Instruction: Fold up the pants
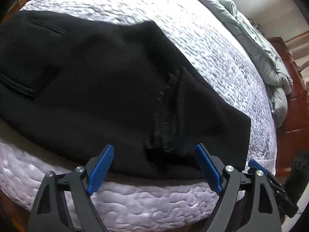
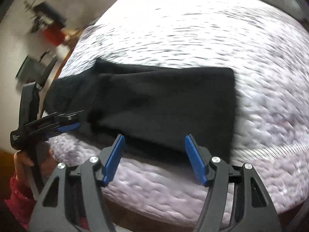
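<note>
1. Covering the bed, a pale lilac quilted bedspread (image 1: pixel 202 44), pebbled in texture and draping over the near edge.
2. Lying bunched along the far side of the bedspread, a grey-green duvet (image 1: pixel 256 44).
3. Standing beyond the duvet, a reddish-brown wooden headboard (image 1: pixel 293 104).
4. Showing blurred against a pale wall (image 2: pixel 15 44) in the right wrist view, a dark shelf with a red object (image 2: pixel 55 33) beneath it.
</note>
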The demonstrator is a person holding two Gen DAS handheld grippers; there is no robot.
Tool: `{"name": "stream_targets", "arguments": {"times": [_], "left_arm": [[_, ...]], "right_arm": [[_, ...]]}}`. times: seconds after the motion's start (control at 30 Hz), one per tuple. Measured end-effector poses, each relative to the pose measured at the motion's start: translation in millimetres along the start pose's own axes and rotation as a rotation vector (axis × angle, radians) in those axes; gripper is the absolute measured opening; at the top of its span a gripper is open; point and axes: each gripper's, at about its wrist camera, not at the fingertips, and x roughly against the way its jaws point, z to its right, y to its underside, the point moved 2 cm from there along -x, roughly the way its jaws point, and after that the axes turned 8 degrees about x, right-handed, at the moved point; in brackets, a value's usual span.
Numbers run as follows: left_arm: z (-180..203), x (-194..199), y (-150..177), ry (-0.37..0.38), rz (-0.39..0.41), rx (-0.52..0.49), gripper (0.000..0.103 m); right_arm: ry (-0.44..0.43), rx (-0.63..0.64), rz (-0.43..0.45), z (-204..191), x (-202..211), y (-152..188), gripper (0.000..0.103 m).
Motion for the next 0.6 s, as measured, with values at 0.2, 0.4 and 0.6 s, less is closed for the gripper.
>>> {"name": "stream_targets", "arguments": {"times": [0.2,0.4,0.6], "left_arm": [[20.7,-16.5,5.4,-0.056,0.038,-0.055,0.047],[10.6,-5.9,6.2,0.045,0.056,-0.003,0.018],[-11.5,-9.7,-0.7,0.002,0.059,-0.018,0.020]], "right_arm": [[-0.001,-0.079,0.018,33.0,7.4,16.8,0.063],[-0.010,-0.079,0.031,30.1,5.0,16.5,0.061],[-0.011,-0.062,-0.007,28.1,-12.2,11.4,0.057]]}}
